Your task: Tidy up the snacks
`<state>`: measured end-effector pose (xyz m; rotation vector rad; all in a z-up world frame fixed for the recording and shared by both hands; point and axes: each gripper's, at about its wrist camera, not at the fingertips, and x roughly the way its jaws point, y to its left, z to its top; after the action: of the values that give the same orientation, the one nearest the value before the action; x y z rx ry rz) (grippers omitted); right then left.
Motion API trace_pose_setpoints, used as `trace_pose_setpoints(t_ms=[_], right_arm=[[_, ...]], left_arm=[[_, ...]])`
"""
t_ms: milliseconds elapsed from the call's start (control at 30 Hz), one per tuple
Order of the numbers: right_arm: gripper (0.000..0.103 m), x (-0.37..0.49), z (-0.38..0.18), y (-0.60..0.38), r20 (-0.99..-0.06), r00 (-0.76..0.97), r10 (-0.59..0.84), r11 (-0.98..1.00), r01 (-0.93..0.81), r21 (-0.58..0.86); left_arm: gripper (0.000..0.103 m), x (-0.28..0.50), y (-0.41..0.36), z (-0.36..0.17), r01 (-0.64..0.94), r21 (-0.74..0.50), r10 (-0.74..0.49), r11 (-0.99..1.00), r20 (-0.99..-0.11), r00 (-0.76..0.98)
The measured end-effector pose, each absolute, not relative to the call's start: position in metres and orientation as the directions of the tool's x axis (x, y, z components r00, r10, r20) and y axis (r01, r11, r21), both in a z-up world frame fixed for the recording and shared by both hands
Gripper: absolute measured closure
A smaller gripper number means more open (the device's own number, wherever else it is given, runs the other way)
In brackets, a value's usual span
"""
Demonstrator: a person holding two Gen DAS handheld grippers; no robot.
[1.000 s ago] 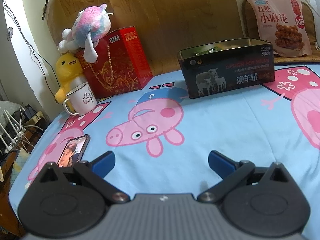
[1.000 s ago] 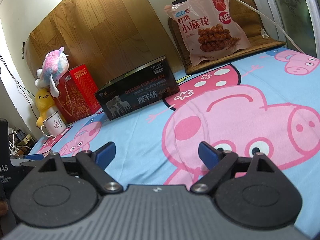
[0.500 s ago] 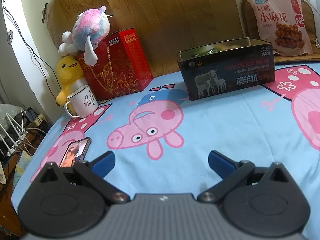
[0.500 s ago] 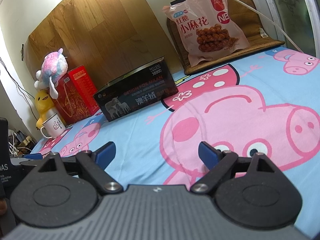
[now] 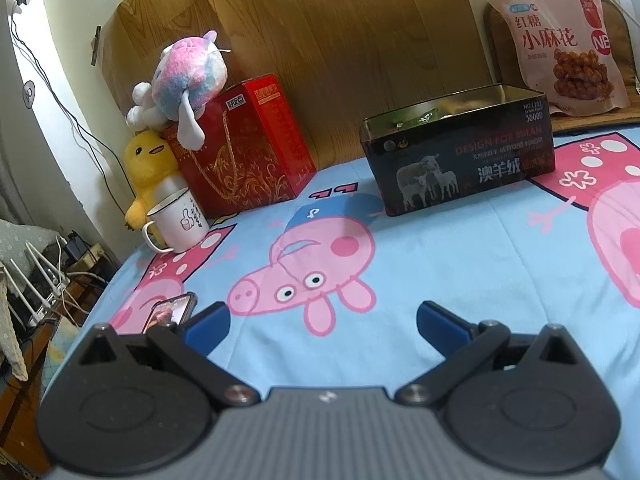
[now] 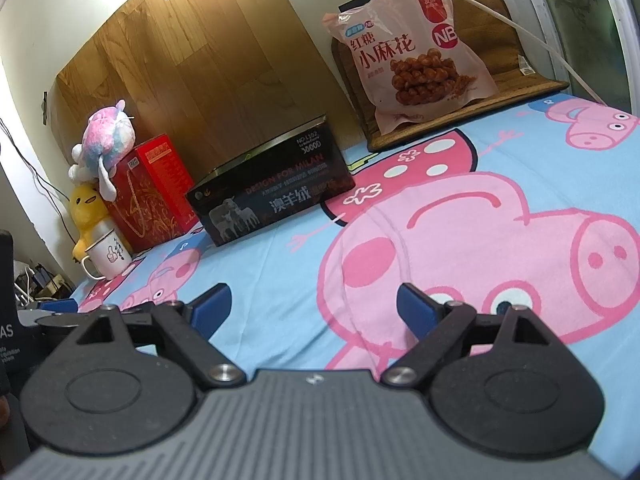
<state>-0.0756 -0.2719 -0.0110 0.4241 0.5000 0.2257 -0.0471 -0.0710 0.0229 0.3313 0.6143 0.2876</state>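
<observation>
A pink snack bag (image 5: 560,40) (image 6: 412,52) leans upright against a brown cushion at the back right. In front of it, nearer the middle, stands an open black tin box (image 5: 460,152) (image 6: 268,196) with sheep printed on its side and green packets inside. My left gripper (image 5: 322,326) is open, low over the blue cartoon sheet, well short of the tin. My right gripper (image 6: 314,308) is open too, nothing between its blue fingers, far from the bag and the tin.
A red gift box (image 5: 244,144) with a pastel plush toy (image 5: 184,80) on top stands back left, beside a yellow duck plush (image 5: 146,172) and a white mug (image 5: 180,224). A phone (image 5: 168,312) lies by my left finger. The bed's left edge drops to cables and routers (image 5: 36,280).
The left wrist view has shifted slightly, so the objects sit a little lower and to the right. Both grippers stay open in place; nothing on the bed moved.
</observation>
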Motion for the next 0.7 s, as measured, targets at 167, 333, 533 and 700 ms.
trace_pose_setpoints(t_ms=[167,333,533,700], right_arm=[[0.012,-0.0750,-0.0109,-0.2729,-0.414,0.855,0.311,0.889,-0.107,0.446],[0.011,-0.0754,-0.0110,-0.2737,-0.414,0.855,0.311,0.888,-0.106,0.447],[0.011,-0.0744,-0.0115,-0.2755,-0.413,0.856,0.312,0.886,-0.105,0.451],[0.011,-0.0737,-0.0122,-0.2772,-0.414,0.854,0.314,0.884,-0.104,0.456]], left_arm=[[0.000,-0.0467,-0.0731,0.0244,-0.163,0.393,0.361,0.905,-0.507,0.783],[0.000,-0.0460,-0.0747,0.0261,-0.166,0.399,0.366,0.902,-0.502,0.784],[0.000,-0.0452,-0.0766,0.0273,-0.169,0.405,0.371,0.899,-0.498,0.784],[0.000,-0.0443,-0.0769,0.0274,-0.167,0.404,0.371,0.899,-0.504,0.780]])
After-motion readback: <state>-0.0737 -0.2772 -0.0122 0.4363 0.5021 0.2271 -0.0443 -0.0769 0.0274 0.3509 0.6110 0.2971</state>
